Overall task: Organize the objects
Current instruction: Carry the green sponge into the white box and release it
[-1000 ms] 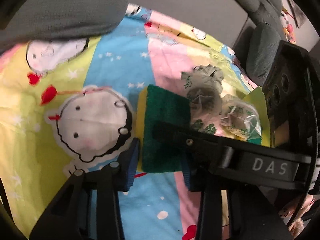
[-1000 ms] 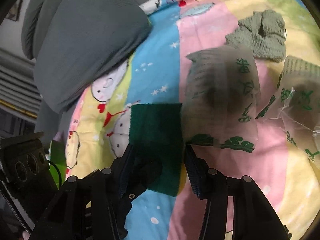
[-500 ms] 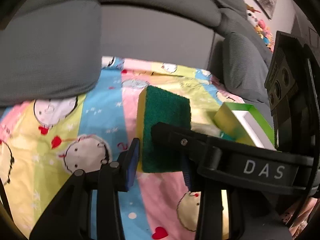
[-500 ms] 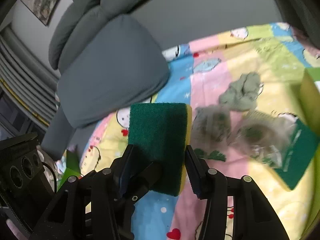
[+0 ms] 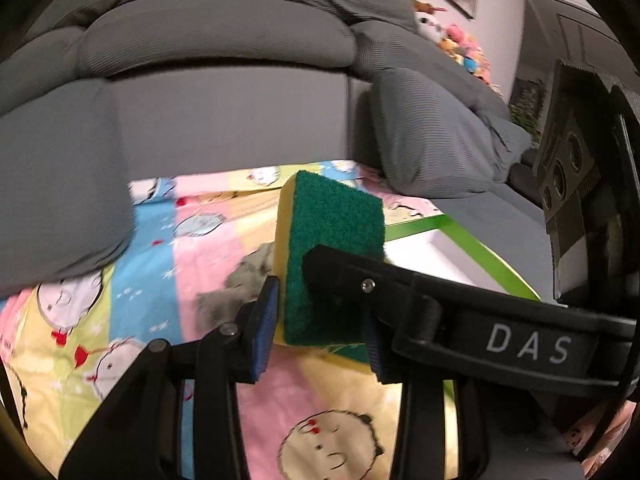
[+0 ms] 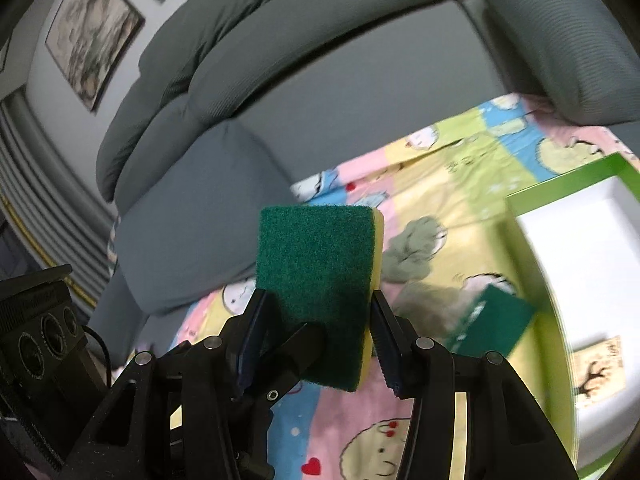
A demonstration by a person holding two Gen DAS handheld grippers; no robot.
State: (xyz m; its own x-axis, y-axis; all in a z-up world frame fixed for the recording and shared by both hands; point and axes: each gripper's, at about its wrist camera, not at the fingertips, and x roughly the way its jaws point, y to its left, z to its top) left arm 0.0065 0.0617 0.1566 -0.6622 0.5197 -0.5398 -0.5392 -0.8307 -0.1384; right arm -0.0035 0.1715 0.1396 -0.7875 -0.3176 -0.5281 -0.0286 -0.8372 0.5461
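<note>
A green-and-yellow sponge (image 5: 332, 248) (image 6: 316, 264) hangs in the air above the cartoon blanket (image 5: 160, 264), held by both grippers at once. My left gripper (image 5: 318, 336) is shut on it, one blue pad against the yellow side. The right gripper's black finger (image 5: 440, 320) crosses the green face in the left wrist view. My right gripper (image 6: 318, 340) is shut on the sponge's two side edges. The left gripper's finger (image 6: 288, 360) lies over the lower green face in the right wrist view.
A green-rimmed white box (image 6: 560, 208) (image 5: 460, 232) lies on the blanket to the right, with a wooden tag (image 6: 596, 376) inside. A second, wrapped sponge (image 6: 496, 320) and a grey-green cloth (image 6: 416, 248) (image 5: 248, 276) lie below. Grey sofa cushions (image 5: 220, 40) rise behind.
Both grippers have risen together with the sponge, off the blanket. The views have tilted up to the sofa back, and the green-rimmed box has come into sight.
</note>
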